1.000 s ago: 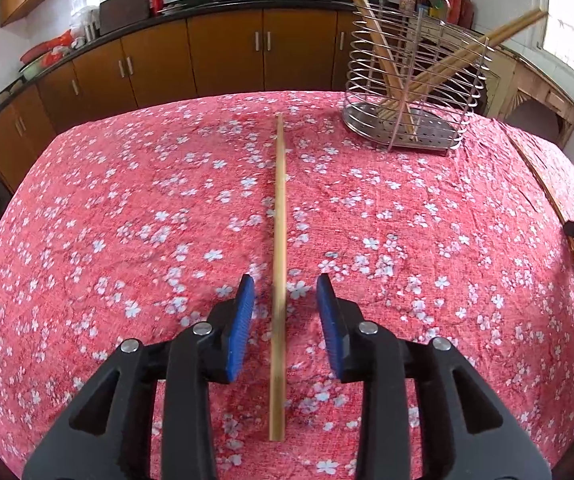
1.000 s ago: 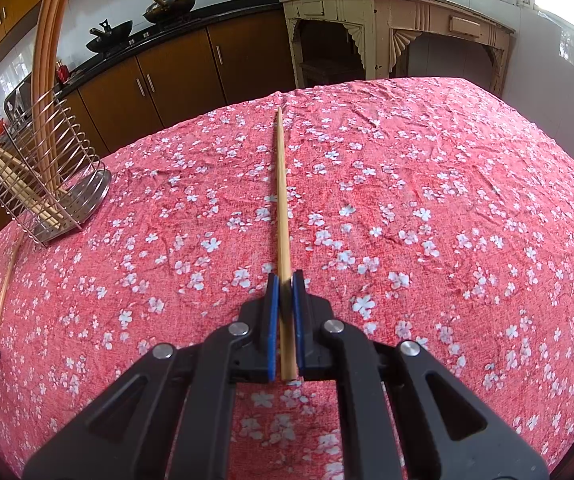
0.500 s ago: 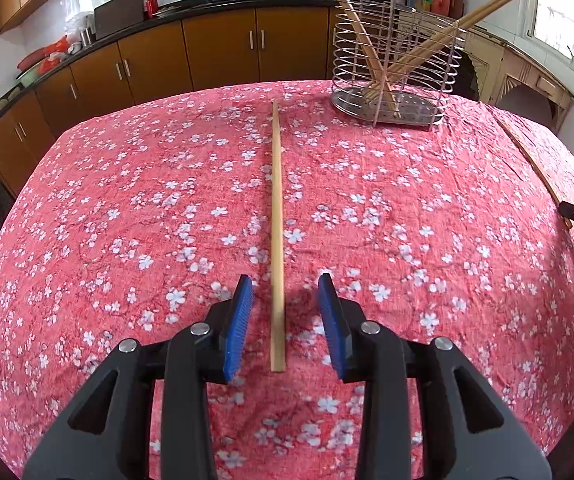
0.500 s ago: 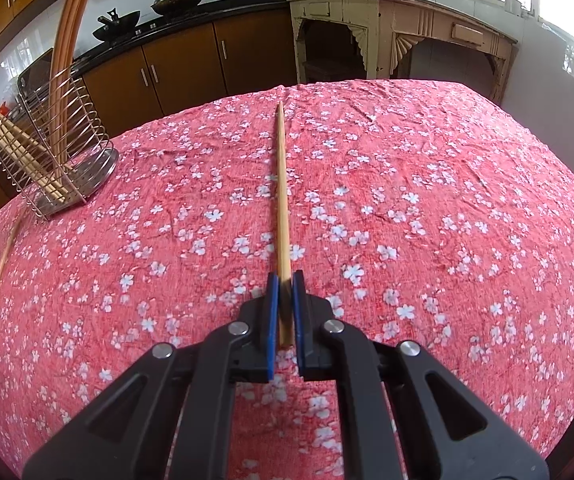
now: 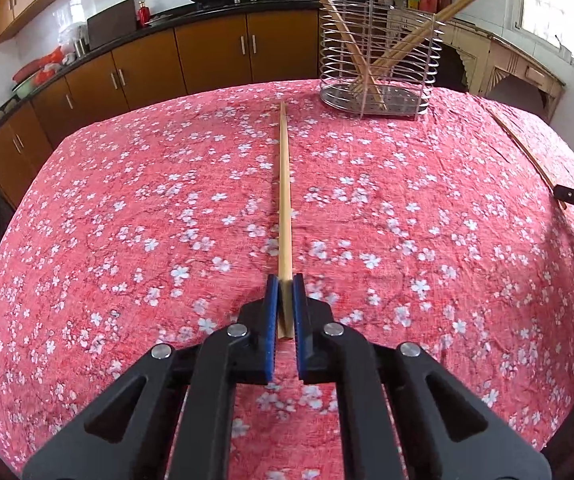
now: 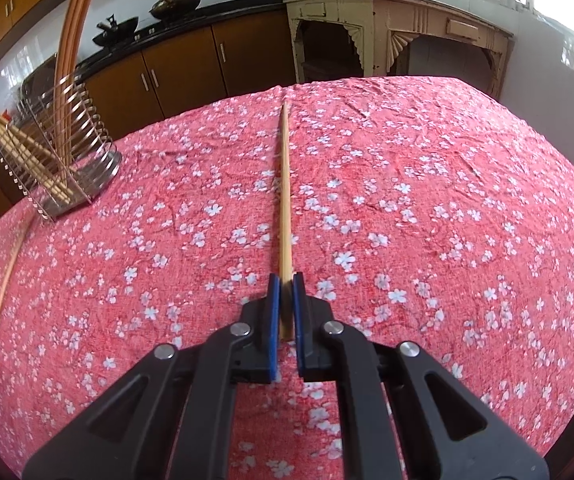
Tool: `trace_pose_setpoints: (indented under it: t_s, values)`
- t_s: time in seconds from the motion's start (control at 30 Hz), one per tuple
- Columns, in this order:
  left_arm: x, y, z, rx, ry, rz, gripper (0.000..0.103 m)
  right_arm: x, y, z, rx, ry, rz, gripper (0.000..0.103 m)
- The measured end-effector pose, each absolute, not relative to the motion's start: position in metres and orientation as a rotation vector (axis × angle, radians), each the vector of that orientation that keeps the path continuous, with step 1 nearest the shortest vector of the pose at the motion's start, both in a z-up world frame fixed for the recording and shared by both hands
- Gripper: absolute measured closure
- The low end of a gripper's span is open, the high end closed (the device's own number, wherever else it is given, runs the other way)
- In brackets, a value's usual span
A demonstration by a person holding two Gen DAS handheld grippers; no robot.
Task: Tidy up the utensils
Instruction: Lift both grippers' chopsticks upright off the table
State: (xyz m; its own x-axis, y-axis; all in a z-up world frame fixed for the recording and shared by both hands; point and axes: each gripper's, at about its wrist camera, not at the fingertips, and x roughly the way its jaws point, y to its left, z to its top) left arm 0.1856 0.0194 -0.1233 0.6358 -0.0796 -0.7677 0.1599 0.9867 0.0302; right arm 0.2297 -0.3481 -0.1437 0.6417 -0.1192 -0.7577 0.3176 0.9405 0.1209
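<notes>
- My left fingers (image 5: 285, 280) have just been closing and now pinch the near end of a chopstick (image 5: 284, 200); the blue pads sit on either side of it with no gap that I can see.
- That stick runs straight ahead from those fingers, its long axis in line with the way they point, its far tip aimed across the bench (image 5: 127, 220) toward the wire holder.
- Whether its far tip rests on the red flowered cloth or floats just above it I cannot tell.
- My right fingers (image 6: 285, 280) are likewise clamped on the near end of a second chopstick (image 6: 285, 200), which also runs dead ahead from them.
- From the left fingers the wire holder (image 5: 379, 64) stands ahead and to the right, beyond the stick's tip, with several chopsticks leaning in it already.
- From the right fingers the same holder (image 6: 59, 160) is ahead and well off to the left.
- By my reckoning the left hand is the nearer one, so it should go first.
- The move turns on the axis: each stick now points forward and lies low, and it must be tipped upright, tip down, to drop through the open top of the holder.
- One more stick (image 5: 527, 152) lies far to the right of my left fingers; it is the one the right fingers hold.
</notes>
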Motion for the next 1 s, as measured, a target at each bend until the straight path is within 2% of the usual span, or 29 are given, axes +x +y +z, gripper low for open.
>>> trace_pose_setpoints:
  t_s: [0.17,0.67,1.0]
  values:
    - [0.186,0.027,-0.110,0.064,0.839,-0.150,0.096,0.222,-0.351,-0.126,0.232,0.778,-0.269,0.095]
    - [0.174,0.050,-0.042,-0.055,0.554,-0.104,0.096,0.198,-0.349,-0.057,0.173,0.504,-0.287,0.095]
    - [0.175,0.059,-0.014,-0.115,0.453,-0.074,0.096,0.197,-0.349,-0.018,0.186,0.383,-0.251,0.095]
